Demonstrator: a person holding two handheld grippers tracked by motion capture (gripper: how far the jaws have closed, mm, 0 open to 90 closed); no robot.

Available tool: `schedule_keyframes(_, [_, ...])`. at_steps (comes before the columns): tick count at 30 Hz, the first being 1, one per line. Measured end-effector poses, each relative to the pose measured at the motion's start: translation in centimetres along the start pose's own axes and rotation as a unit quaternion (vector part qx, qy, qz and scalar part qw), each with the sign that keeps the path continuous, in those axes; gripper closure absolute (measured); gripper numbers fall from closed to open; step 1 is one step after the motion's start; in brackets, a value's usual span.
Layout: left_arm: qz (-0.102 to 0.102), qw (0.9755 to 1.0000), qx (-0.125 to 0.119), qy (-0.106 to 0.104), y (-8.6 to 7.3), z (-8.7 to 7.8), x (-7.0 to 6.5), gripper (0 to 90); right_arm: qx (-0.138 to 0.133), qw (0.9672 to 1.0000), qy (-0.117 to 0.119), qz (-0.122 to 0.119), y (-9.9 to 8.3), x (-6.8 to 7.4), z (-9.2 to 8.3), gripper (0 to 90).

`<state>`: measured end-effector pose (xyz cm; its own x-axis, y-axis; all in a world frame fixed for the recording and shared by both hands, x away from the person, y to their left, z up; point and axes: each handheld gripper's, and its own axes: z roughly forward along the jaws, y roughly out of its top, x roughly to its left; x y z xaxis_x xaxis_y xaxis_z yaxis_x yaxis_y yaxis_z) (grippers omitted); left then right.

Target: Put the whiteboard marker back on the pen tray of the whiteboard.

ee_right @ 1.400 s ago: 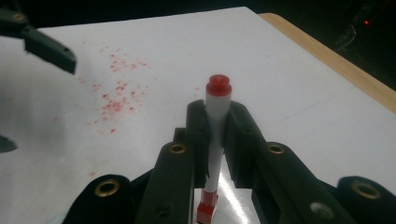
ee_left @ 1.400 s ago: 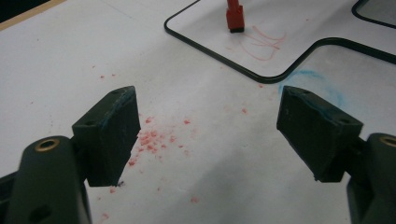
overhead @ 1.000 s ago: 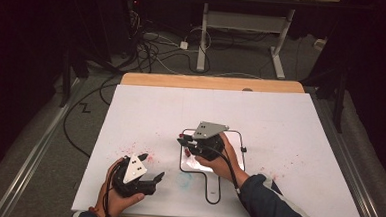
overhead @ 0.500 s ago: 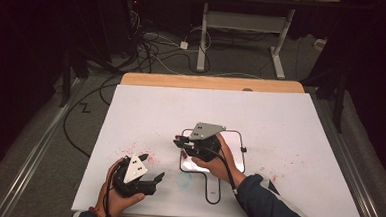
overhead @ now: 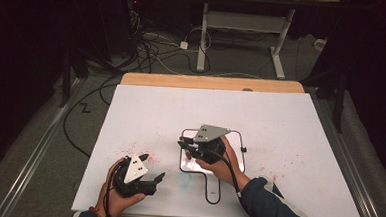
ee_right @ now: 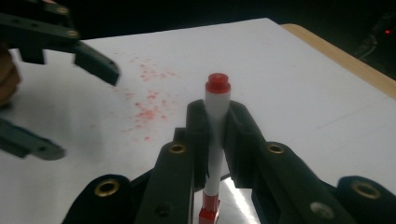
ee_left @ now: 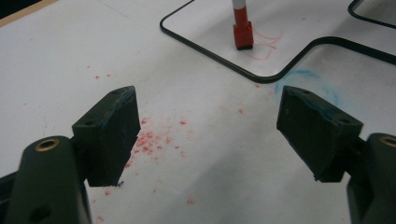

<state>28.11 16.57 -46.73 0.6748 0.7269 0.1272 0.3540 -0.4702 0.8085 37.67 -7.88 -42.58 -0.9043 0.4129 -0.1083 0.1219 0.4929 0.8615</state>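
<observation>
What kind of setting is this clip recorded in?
Probably a lab or workshop set up for recording. A white board lies on a wooden table, cables sprawl over the floor behind, and the surroundings are dark.

Open tabletop (overhead: 290,128) beyond the upright marker (ee_left: 242,25).

Setting: dim lab or test room.
White-topped bench (overhead: 290,123) under a bright light; tangled cables (overhead: 154,46) on grey floor at 11 o'clock; metal-framed desk (overhead: 245,21) at 12 o'clock.
</observation>
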Motion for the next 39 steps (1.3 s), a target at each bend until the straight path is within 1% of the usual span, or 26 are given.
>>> schedule_keyframes(1, [0.001, 1.0, 0.0, 0.0, 0.0, 0.0, 0.0, 20.7, -0.001, 1.0, 0.004, -0.001, 0.0, 0.1, -0.1, 81.8])
schedule_keyframes(3, [0.001, 1.0, 0.0, 0.0, 0.0, 0.0, 0.0, 20.6, -0.001, 0.9999, -0.007, -0.012, -0.1, 0.1, -0.2, 81.8])
schedule_keyframes(4, [0.001, 1.0, 0.001, 0.0, 0.0, 0.0, 0.0, 20.7, 0.006, 0.9991, -0.038, -0.02, -0.3, -0.7, -0.4, 81.8])
schedule_keyframes(5, [0.0, 1.0, 0.0, 0.0, 0.0, 0.0, -0.1, 20.7, 0.006, 0.9991, -0.038, -0.02, -0.3, -0.7, -0.4, 81.8])
schedule_keyframes(6, [0.0, 1.0, -0.001, 0.0, 0.0, 0.0, -0.1, 20.6, 0.006, 0.9986, -0.049, -0.02, -0.4, -1.2, -0.5, 81.8])
schedule_keyframes(8, [0.001, 1.0, 0.0, 0.0, 0.0, 0.0, 0.0, 20.7, -0.002, 0.9986, -0.052, 0.008, -0.8, -2.2, -0.7, 81.8])
schedule_keyframes(9, [0.0, 1.0, 0.0, 0.0, 0.0, 0.0, 0.0, 20.6, -0.003, 0.9985, -0.054, 0.011, -0.8, -2.3, -0.8, 81.8])
schedule_keyframes(12, [0.0, 1.0, 0.002, -0.001, 0.0, 0.1, 0.0, 20.7, -0.009, 0.9991, -0.042, 0.007, -0.8, -1.6, -0.6, 81.7])
schedule_keyframes(13, [0.001, 1.0, 0.002, -0.002, 0.0, 0.1, -0.1, 20.6, -0.014, 0.9995, -0.025, 0.013, -0.8, -1.2, -0.4, 81.8])
schedule_keyframes(16, [0.002, 1.0, 0.001, -0.002, 0.0, 0.1, -0.1, 20.7, -0.019, 0.9997, 0.001, 0.018, -0.6, -0.1, -0.2, 81.7])
schedule_keyframes(19, [0.003, 1.0, 0.002, -0.002, 0.0, 0.1, -0.1, 20.6, -0.017, 0.9998, 0.002, 0.007, -0.5, 0.4, -0.2, 81.8])
schedule_keyframes(20, [0.002, 1.0, 0.001, -0.003, 0.0, 0.1, -0.1, 20.7, -0.016, 0.9998, -0.001, 0.009, -0.6, 0.2, -0.3, 81.8])
schedule_keyframes(22, [0.003, 1.0, 0.001, -0.001, 0.0, 0.0, -0.1, 20.7, -0.01, 0.9998, -0.019, 0.003, -0.7, -0.2, -0.6, 81.8])
schedule_keyframes(23, [0.002, 1.0, 0.001, -0.002, 0.0, 0.0, -0.1, 20.7, -0.008, 0.9995, -0.03, 0.004, -0.8, -0.6, -0.8, 81.8])
schedule_keyframes(24, [0.002, 1.0, 0.001, -0.001, 0.0, 0.0, -0.1, 20.6, -0.002, 0.9987, -0.051, -0.006, -0.9, -0.9, -1.1, 81.8])
schedule_keyframes(25, [0.002, 1.0, 0.001, -0.001, 0.0, 0.0, -0.1, 20.6, 0.0, 0.998, -0.062, -0.012, -1.1, -1.2, -1.3, 81.8])
schedule_keyframes(26, [0.002, 1.0, 0.0, -0.001, 0.0, 0.0, -0.1, 20.6, -0.005, 0.9982, -0.06, 0.0, -1.3, -1.6, -1.5, 81.8])
schedule_keyframes(27, [0.002, 1.0, 0.001, -0.001, 0.0, 0.0, -0.1, 20.6, -0.008, 0.9979, -0.064, 0.007, -1.5, -1.9, -1.7, 81.8])
schedule_keyframes(28, [0.003, 1.0, 0.001, -0.001, 0.0, 0.0, -0.1, 20.6, -0.009, 0.9978, -0.066, 0.007, -1.6, -2.0, -1.8, 81.8])
schedule_keyframes(30, [0.003, 1.0, 0.002, -0.001, 0.1, 0.1, -0.1, 20.6, -0.014, 0.9978, -0.065, 0.005, -1.7, -1.6, -1.8, 81.7])
schedule_keyframes(31, [0.003, 1.0, 0.002, -0.001, 0.1, 0.1, -0.1, 20.6, -0.016, 0.9981, -0.059, 0.004, -1.7, -1.3, -1.8, 81.8])
schedule_keyframes(32, [0.004, 1.0, 0.002, -0.001, 0.1, 0.1, -0.1, 20.7, -0.025, 0.999, -0.037, 0.009, -1.7, -0.6, -1.6, 81.7])
schedule_keyframes(34, [0.005, 1.0, 0.001, -0.001, 0.1, 0.1, -0.2, 20.6, -0.027, 0.9991, -0.032, 0.009, -1.7, -0.3, -1.6, 81.7])
schedule_keyframes(35, [0.004, 1.0, 0.003, -0.002, 0.1, 0.2, -0.2, 20.6, -0.031, 0.9993, -0.016, 0.014, -1.6, 0.1, -1.5, 81.7])
schedule_keyframes(36, [0.005, 1.0, 0.003, -0.001, 0.1, 0.2, -0.2, 20.7, -0.033, 0.9993, -0.009, 0.013, -1.6, 0.6, -1.4, 81.7])
schedule_keyframes(39, [0.005, 1.0, 0.002, -0.001, 0.1, 0.1, -0.2, 20.6, -0.028, 0.9995, -0.011, -0.004, -1.4, 1.1, -1.4, 81.8])
